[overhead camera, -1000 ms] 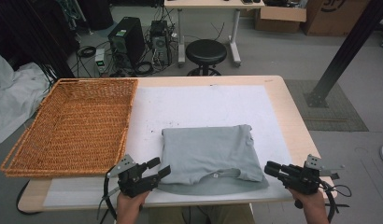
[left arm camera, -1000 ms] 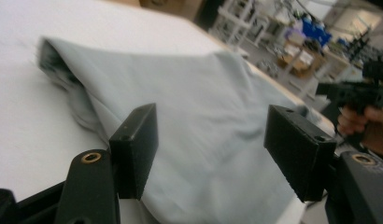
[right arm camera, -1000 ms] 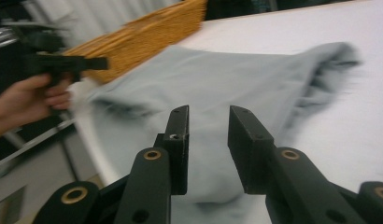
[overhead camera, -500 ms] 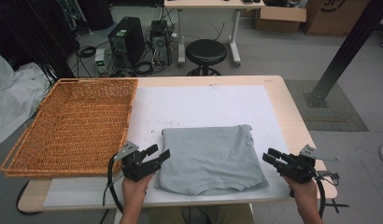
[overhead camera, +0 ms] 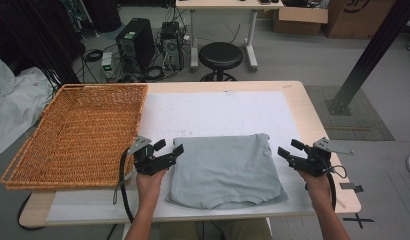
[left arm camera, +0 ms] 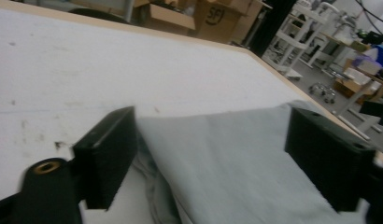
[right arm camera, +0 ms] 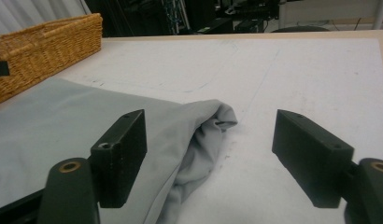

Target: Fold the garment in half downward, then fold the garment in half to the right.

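We've got the folded grey shirt lying flat on the white surface, right of the wicker basket. Left gripper and right gripper flank its side edges; both sets of fingers have just been opening and grip nothing, likely placed for the next fold.

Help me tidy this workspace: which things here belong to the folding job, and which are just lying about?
In the job:
- folded grey T-shirt
- left gripper, open beside it
- right gripper, open beside it
- white mat under it
- wicker basket, probably its destination

Lying about:
- black stool
- computer towers
- cardboard box
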Demonstrator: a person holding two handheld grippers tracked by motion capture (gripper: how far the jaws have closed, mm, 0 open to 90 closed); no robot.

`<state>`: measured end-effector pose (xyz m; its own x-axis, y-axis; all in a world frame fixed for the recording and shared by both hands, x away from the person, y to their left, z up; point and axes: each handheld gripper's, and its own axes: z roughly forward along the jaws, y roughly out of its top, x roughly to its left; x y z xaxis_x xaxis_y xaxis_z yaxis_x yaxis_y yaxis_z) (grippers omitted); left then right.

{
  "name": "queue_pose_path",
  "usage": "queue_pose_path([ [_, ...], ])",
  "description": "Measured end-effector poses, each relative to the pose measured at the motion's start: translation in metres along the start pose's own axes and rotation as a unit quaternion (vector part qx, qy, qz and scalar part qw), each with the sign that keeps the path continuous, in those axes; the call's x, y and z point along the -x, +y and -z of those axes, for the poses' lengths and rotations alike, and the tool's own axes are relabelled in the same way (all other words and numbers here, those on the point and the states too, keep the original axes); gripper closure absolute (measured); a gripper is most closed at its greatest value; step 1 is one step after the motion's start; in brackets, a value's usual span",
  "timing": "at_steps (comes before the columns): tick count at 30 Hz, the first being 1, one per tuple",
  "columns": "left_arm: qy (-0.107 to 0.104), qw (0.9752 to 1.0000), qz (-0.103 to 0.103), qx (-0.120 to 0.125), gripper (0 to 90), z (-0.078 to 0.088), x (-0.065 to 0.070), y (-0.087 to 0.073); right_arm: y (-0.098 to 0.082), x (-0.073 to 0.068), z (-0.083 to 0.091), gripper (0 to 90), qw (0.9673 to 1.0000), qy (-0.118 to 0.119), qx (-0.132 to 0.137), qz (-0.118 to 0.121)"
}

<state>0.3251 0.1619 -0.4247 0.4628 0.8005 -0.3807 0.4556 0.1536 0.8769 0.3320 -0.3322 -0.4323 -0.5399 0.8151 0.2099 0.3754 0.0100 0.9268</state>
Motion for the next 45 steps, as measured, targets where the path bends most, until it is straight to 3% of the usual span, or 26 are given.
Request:
queue_pose_path([
  [4, -0.003, 0.9999, -0.01, -0.003, 15.6, -0.005, -0.002, 0.004, 0.002, 0.004, -0.007, 17.5, 0.9997, -0.022, 0.0, 0.011],
  [7, -0.001, 0.9999, -0.015, -0.005, 15.8, -0.007, -0.001, 0.003, 0.001, 0.008, -0.008, 14.6, 0.9995, -0.03, 0.008, -0.004],
  [9, 0.002, 0.9998, -0.017, -0.001, 15.8, -0.006, 0.001, 0.003, 0.001, 0.01, -0.007, 14.4, 0.9994, -0.029, 0.012, -0.011],
  [12, -0.001, 0.9999, -0.012, 0.012, 15.9, -0.003, 0.004, 0.005, 0.002, 0.006, -0.005, 14.4, 0.9995, -0.029, 0.01, -0.002],
  [24, 0.0, 0.9995, -0.028, 0.018, 16.3, 0.004, 0.009, 0.011, 0.011, 0.005, 0.006, 14.4, 0.9993, -0.036, 0.01, -0.003],
  [45, -0.005, 0.9996, -0.028, -0.005, 16.2, 0.006, 0.01, 0.011, 0.013, 0.0, 0.009, 14.5, 0.9994, -0.031, 0.013, 0.005],
])
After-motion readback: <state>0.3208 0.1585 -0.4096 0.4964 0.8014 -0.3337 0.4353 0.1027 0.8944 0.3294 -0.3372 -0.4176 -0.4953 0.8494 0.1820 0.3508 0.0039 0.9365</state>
